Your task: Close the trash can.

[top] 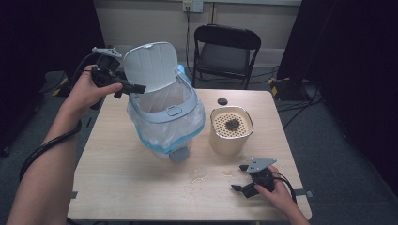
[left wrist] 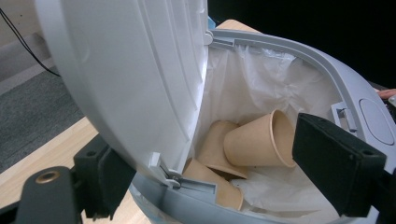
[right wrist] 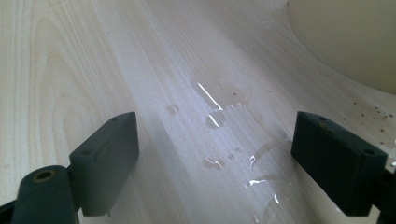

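- Black jaws of the left gripper [left wrist: 205, 172] spread wide at the hinge side of the bin lid [left wrist: 126, 79], one jaw either side of its lower edge, pressing on nothing; whether a pad touches the lid, cannot tell.
- Raised upright on the tilted white bin [top: 165, 123], near the table's far left.
- Lined with a clear bag [left wrist: 261, 79], holding three brown paper cups [left wrist: 254, 142] tumbled on their sides.
- Just right of the bin, apart from it: cream container [top: 230, 136] with a perforated insert and a dark clump on it.
- Near the front right edge: right gripper [top: 241, 177], jaws wide apart, empty, low over the wooden table [right wrist: 93, 60].
- Between those jaws: water droplets [right wrist: 215, 119] and dark specks on the wood.
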### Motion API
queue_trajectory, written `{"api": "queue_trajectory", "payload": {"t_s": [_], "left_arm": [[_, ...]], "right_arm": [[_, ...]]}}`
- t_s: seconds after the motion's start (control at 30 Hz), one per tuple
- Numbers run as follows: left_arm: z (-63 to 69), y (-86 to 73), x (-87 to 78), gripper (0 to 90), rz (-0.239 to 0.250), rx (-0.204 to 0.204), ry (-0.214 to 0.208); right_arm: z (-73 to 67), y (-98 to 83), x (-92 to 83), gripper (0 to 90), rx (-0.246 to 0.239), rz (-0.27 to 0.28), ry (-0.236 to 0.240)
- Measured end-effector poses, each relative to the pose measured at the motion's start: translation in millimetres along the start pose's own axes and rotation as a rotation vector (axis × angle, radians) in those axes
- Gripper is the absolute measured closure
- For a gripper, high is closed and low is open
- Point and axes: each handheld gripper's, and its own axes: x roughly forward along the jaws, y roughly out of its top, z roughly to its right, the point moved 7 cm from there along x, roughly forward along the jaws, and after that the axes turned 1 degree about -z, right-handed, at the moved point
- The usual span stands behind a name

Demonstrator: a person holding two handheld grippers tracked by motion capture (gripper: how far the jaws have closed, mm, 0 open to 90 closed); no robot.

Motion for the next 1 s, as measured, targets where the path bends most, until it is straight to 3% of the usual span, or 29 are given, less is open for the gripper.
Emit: {"api": "queue_trajectory", "payload": {"t_s": [0.17, 0.47, 0.53, 0.63, 0.87, 1.0], "left_arm": [[2.8, -0.3, -0.6, 15.6, -0.004, 0.009, -0.003], [17.1, 1.3, -4.5, 15.7, -0.069, 0.112, 0.016], [20.3, 4.7, -7.9, 15.7, -0.059, 0.125, 0.021], [26.1, 9.2, -13.1, 15.7, -0.043, 0.141, 0.007], [41.2, 7.1, -12.3, 15.6, -0.079, 0.196, -0.022], [49.9, 7.5, -13.9, 15.5, -0.072, 0.209, -0.047]], "right_arm": [[0.0, 0.0, 0.0, 14.6, 0.000, 0.000, 0.000], [0.0, 0.0, 0.0, 14.6, 0.000, 0.000, 0.000], [0.0, 0.0, 0.0, 14.6, 0.000, 0.000, 0.000], [0.0, 0.0, 0.0, 14.6, 0.001, -0.001, 0.000], [0.0, 0.0, 0.0, 14.6, 0.000, 0.000, 0.000], [0.0, 0.0, 0.0, 14.6, 0.000, -0.001, 0.000]]}}
